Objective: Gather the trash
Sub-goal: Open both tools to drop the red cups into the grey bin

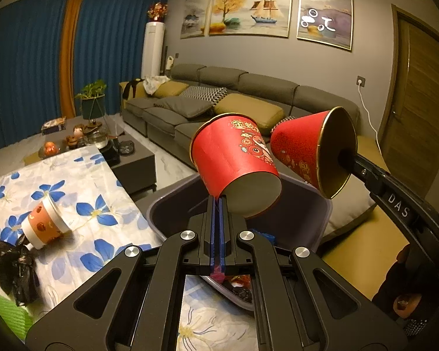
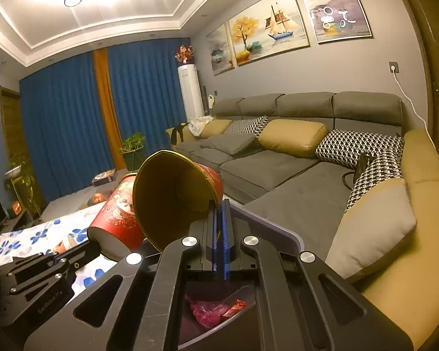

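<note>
My left gripper (image 1: 219, 201) is shut on the rim of a red paper cup (image 1: 237, 161), held tilted above a grey trash bin (image 1: 166, 204). My right gripper (image 2: 221, 204) is shut on the rim of a second red cup with a gold inside (image 2: 172, 196); in the left wrist view that cup (image 1: 313, 152) hangs over the bin's right side. The left cup also shows in the right wrist view (image 2: 117, 216). The bin (image 2: 278, 228) holds red plastic trash (image 2: 213, 310). An orange-and-white paper cup (image 1: 45, 222) lies on its side on the floral table (image 1: 87, 187).
A black plastic bag (image 1: 14, 272) lies at the table's left edge, with a green item (image 1: 5, 313) below it. A dark coffee table (image 1: 131, 158) with tea ware stands beyond. A grey and yellow sofa (image 2: 292, 169) runs behind and right of the bin.
</note>
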Demonstrator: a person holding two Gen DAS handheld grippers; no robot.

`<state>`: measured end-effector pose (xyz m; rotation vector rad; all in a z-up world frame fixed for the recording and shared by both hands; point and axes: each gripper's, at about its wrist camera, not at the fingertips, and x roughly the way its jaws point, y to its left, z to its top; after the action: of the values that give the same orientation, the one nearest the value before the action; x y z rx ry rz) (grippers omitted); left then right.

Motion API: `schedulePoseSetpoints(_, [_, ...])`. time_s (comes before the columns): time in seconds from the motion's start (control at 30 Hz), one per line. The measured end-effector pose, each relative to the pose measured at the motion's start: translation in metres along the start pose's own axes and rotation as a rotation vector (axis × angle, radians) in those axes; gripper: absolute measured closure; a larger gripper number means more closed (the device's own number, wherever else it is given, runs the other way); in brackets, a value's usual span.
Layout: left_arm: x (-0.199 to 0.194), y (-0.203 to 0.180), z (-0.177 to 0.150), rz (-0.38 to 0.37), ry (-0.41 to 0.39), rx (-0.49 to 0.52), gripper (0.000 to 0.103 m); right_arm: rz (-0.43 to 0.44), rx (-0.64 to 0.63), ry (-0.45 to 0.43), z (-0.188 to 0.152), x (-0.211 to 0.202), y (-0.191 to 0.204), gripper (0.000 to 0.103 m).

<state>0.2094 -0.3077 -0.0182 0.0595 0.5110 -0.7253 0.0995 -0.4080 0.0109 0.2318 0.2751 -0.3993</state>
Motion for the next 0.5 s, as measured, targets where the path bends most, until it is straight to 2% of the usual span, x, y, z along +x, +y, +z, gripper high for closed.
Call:
schedulePoseSetpoints(0.23, [0.012, -0.001, 0.000, -0.005, 0.017, -0.014, 0.102, -0.004, 0.005, 0.005, -0.001, 0.012, -0.006, 0.096])
schedulePoseSetpoints(0.27, [0.013, -0.001, -0.001, -0.007, 0.021, -0.017, 0.102, 0.000, 0.005, 0.007, -0.002, 0.013, -0.007, 0.093])
schedulePoseSetpoints(0.33, [0.017, -0.003, -0.002, -0.008, 0.028, -0.006, 0.101, -0.006, 0.007, 0.005, -0.001, 0.013, -0.008, 0.068])
schedulePoseSetpoints(0.4, [0.018, -0.003, -0.003, 0.009, 0.024, -0.004, 0.101, -0.014, 0.006, -0.009, -0.001, 0.010, -0.009, 0.056])
schedulePoseSetpoints(0.5, [0.016, 0.003, -0.005, 0.023, 0.033, -0.031, 0.087, -0.023, 0.001, -0.023, 0.002, 0.001, -0.010, 0.055])
